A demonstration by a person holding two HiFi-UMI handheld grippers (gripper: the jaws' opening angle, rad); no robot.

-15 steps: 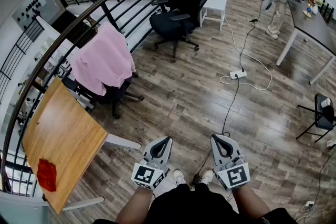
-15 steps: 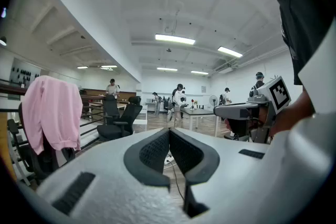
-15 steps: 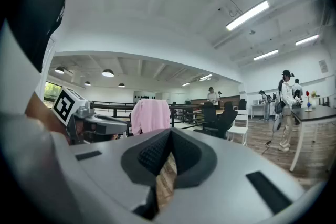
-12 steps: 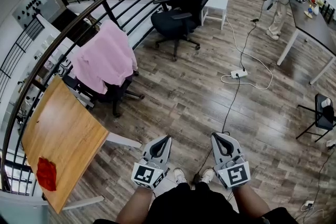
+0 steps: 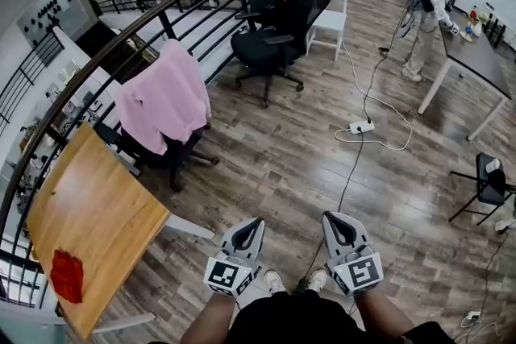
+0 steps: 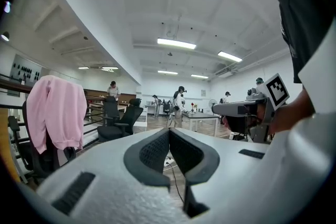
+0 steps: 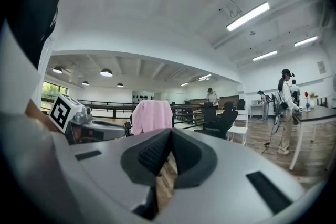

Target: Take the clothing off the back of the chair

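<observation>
One pink garment (image 5: pixel 161 102) drapes one chair (image 5: pixel 165 151) (two hand-held grippers (image 5: pixel 258 221) (image 5: pixel 328 215), closed).

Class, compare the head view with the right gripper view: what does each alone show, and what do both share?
Only the head view shows the wooden table with a red cloth and the power strip on the floor. Only the right gripper view shows the ceiling lights. Both show the pink garment draped over the chair and the shut, empty right tool.
</observation>
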